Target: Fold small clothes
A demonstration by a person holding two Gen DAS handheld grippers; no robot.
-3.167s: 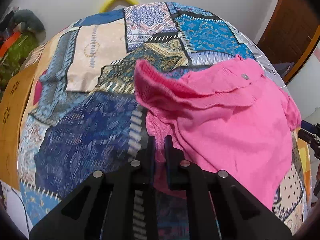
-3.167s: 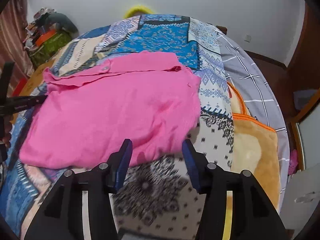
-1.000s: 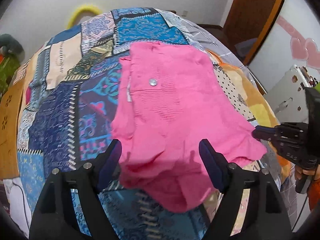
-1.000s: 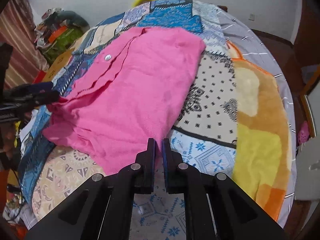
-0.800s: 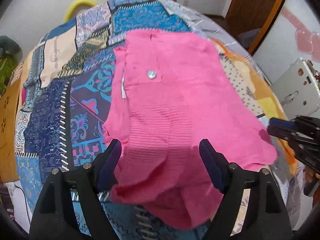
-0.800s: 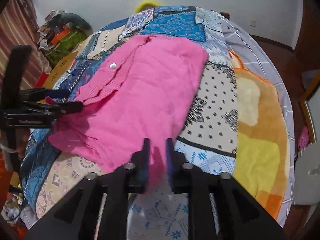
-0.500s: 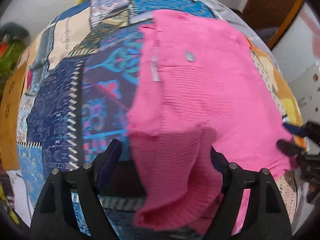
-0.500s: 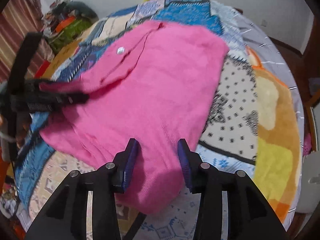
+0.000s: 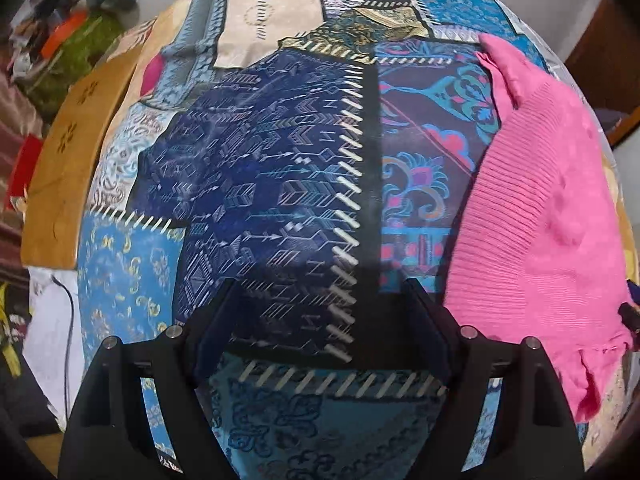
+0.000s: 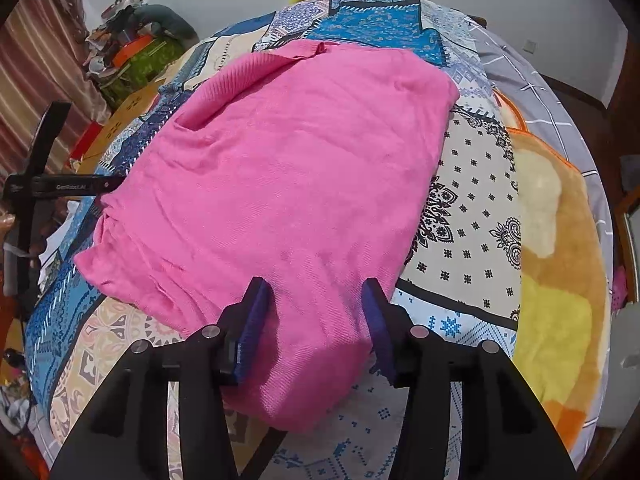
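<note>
A pink knitted garment lies folded over on the patchwork bedspread. My right gripper hangs over its near hem, jaws opening, the fabric lying between the fingers without being pressed. In the left wrist view the same pink garment sits at the right edge, its ribbed band towards me. My left gripper stands wide open over the dark blue patch of the bedspread, left of the garment, with nothing between its fingers. The left gripper's black body shows at the left edge of the right wrist view.
A yellow and orange plush blanket covers the right side of the bed. A wooden board edges the bed's left side, with cluttered things beyond it. A white wall stands behind the bed, and a dark wooden door at the right.
My right gripper let go of the garment's hem and spread its jaws. My left gripper swung left off the garment and down over the bare bedspread. The garment now lies folded over.
</note>
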